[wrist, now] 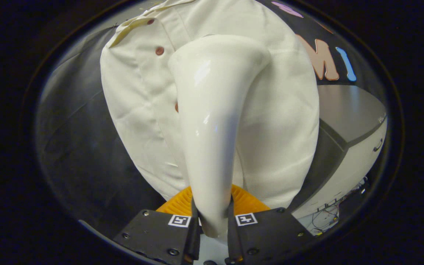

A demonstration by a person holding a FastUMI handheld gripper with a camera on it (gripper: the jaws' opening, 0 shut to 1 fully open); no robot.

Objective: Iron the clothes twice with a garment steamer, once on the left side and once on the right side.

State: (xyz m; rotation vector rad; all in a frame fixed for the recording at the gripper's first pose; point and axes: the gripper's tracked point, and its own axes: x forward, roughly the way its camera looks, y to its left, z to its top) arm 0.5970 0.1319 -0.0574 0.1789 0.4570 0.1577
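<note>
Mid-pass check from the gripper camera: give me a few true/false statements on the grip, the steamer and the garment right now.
1. The gripper is shut on the steamer handle. True.
2. The steamer head points away from the white shirt. False: it lies against the shirt, beyond the fingers.
3. The shirt has reddish-brown buttons. True.
4. The steamer rests on the table. False: it is held up between the fingers; the table stands off to the side.
</note>
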